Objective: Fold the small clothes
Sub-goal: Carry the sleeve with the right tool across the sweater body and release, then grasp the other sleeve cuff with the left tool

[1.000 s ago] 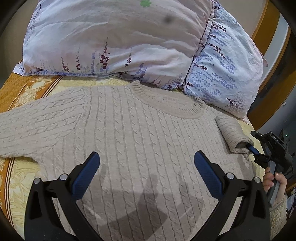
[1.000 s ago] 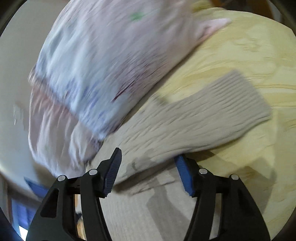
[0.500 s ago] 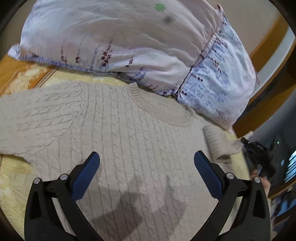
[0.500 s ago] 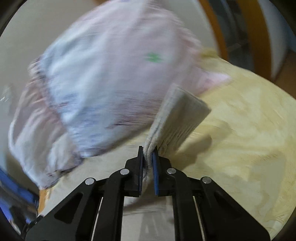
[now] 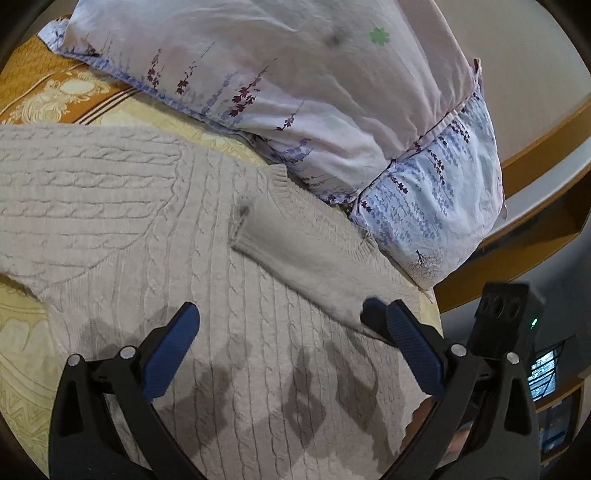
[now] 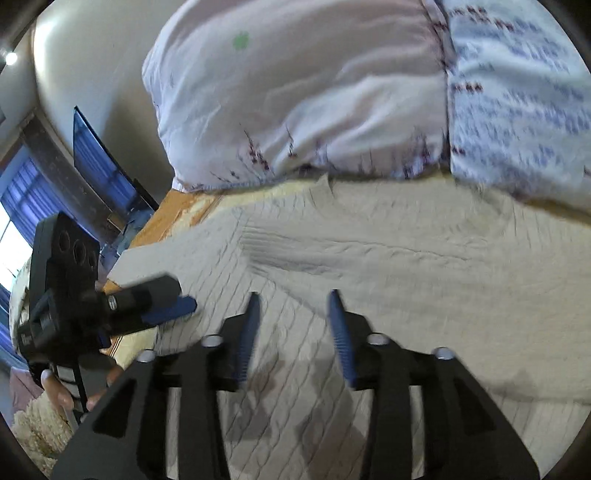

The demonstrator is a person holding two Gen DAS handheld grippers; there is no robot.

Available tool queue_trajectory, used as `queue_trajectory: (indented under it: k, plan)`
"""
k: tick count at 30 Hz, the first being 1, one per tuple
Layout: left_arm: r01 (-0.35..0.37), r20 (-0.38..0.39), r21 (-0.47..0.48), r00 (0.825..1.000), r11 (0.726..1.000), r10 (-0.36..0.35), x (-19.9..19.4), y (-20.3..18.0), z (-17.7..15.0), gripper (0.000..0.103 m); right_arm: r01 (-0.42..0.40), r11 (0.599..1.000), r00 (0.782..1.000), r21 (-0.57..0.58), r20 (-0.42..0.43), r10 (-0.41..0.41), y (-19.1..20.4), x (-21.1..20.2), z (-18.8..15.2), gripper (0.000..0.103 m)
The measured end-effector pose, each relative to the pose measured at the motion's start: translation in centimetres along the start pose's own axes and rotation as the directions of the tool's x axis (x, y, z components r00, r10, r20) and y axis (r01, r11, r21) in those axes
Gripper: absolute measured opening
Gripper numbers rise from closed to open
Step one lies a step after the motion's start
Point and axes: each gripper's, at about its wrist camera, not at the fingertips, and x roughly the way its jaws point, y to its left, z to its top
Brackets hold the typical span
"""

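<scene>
Sweater (image 5: pixel 155 229) flat beneath open left gripper (image 5: pixel 291 343); sleeve (image 5: pixel 314 258) folded across chest.

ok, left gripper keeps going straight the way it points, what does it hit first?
Probably the beige cable-knit sweater lying on the bed: the open left gripper points down at its body, near the folded-over sleeve. Depth is unclear.

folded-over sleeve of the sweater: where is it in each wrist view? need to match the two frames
Left wrist: the sleeve runs diagonally across the sweater's chest, from its cuff at picture centre down toward the lower right, ending near the right tongs.
Right wrist: the sleeve lies across the middle, cuff end left of centre, just above the open right tongs.
Shared landmark: the green clover mark on the pillow, near the top in both.
</scene>
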Motion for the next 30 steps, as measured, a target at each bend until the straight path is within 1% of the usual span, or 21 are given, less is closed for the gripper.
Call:
queue_trajectory:
  k: [3,4,5,6,7,8,10,12,13,15,17,19,21,24,27,28,29,30]
  plan:
    - [-0.006,-0.011,-0.016,1.0,1.0,0.005,0.4,0.2,0.3,0.094,-0.017,0.99,1.0,0.138,0.018,0.015,-3.0,-2.3,-0.9,0.052]
    - [-0.007,-0.016,-0.024,1.0,1.0,0.006,0.6,0.3,0.4,0.089,-0.036,0.978,0.999,0.204,0.033,0.029,-4.5,-3.4,-1.2,0.052]
    - [-0.004,-0.028,-0.042,1.0,0.999,0.003,1.1,0.4,0.6,0.085,-0.061,0.95,0.997,0.305,0.061,0.045,-6.7,-5.0,-2.0,0.052]
    - [-0.004,-0.034,-0.052,0.999,0.999,0.003,1.4,0.5,0.7,0.078,-0.071,0.913,0.996,0.402,0.08,0.042,-8.2,-6.2,-3.0,0.052]
    - [0.001,-0.047,-0.074,0.999,0.997,-0.005,1.9,0.6,0.9,0.074,-0.094,0.891,0.994,0.444,0.099,0.055,-9.1,-7.0,-3.7,0.052]
    - [0.003,-0.054,-0.09,0.999,0.996,-0.008,2.2,0.7,0.9,0.069,-0.119,0.849,0.99,0.515,0.128,0.061,-10.4,-8.2,-4.7,0.052]
    - [0.003,-0.073,-0.123,0.997,0.992,-0.012,3.0,0.7,1.0,0.066,-0.118,0.779,0.988,0.616,0.152,0.03,-12.7,-9.9,-6.8,0.052]
    - [0.002,-0.097,-0.152,0.995,0.988,-0.016,3.9,0.7,1.0,0.059,-0.11,0.726,0.987,0.679,0.163,-0.003,-14.1,-11.0,-8.0,0.052]
    - [-0.005,-0.102,-0.16,0.995,0.987,-0.011,4.3,0.6,1.0,0.054,-0.103,0.707,0.985,0.7,0.169,-0.023,-14.8,-11.6,-8.6,0.052]
    - [-0.028,-0.106,-0.183,0.994,0.983,0.009,5.0,0.8,1.1,0.05,-0.077,0.682,0.981,0.728,0.178,-0.079,-15.8,-12.4,-9.0,0.052]
    - [-0.042,-0.1,-0.209,0.995,0.977,0.022,5.4,1.0,1.2,0.044,-0.046,0.662,0.977,0.748,0.172,-0.126,-16.6,-12.6,-9.5,0.052]
    - [-0.04,-0.089,-0.238,0.996,0.97,0.019,5.6,1.2,1.4,0.043,-0.022,0.645,0.974,0.764,0.161,-0.157,-17.4,-12.4,-9.6,0.052]
    - [-0.049,-0.083,-0.256,0.996,0.966,0.028,5.7,1.3,1.6,0.042,-0.012,0.629,0.973,0.778,0.155,-0.174,-17.9,-12.2,-9.9,0.048]
    - [-0.069,-0.076,-0.273,0.996,0.96,0.05,5.9,1.3,1.9,0.037,-0.003,0.622,0.967,0.783,0.161,-0.198,-18.1,-12.3,-9.8,0.047]
    - [-0.089,-0.072,-0.279,0.995,0.956,0.072,6.3,1.3,2.4,0.029,0.017,0.615,0.954,0.788,0.171,-0.245,-18.3,-12.7,-9.7,0.045]
    - [-0.093,-0.072,-0.281,0.995,0.955,0.076,6.4,1.4,2.5,0.023,0.021,0.613,0.952,0.79,0.171,-0.253,-18.5,-13.0,-9.8,0.042]
    - [-0.096,-0.071,-0.285,0.994,0.954,0.078,6.6,1.5,2.6,0.019,0.027,0.614,0.95,0.789,0.171,-0.262,-18.7,-13.0,-9.8,0.032]
    - [-0.096,-0.071,-0.287,0.994,0.953,0.079,6.8,1.6,2.7,0.01,0.037,0.613,0.946,0.789,0.17,-0.276,-19.0,-13.0,-9.7,0.018]
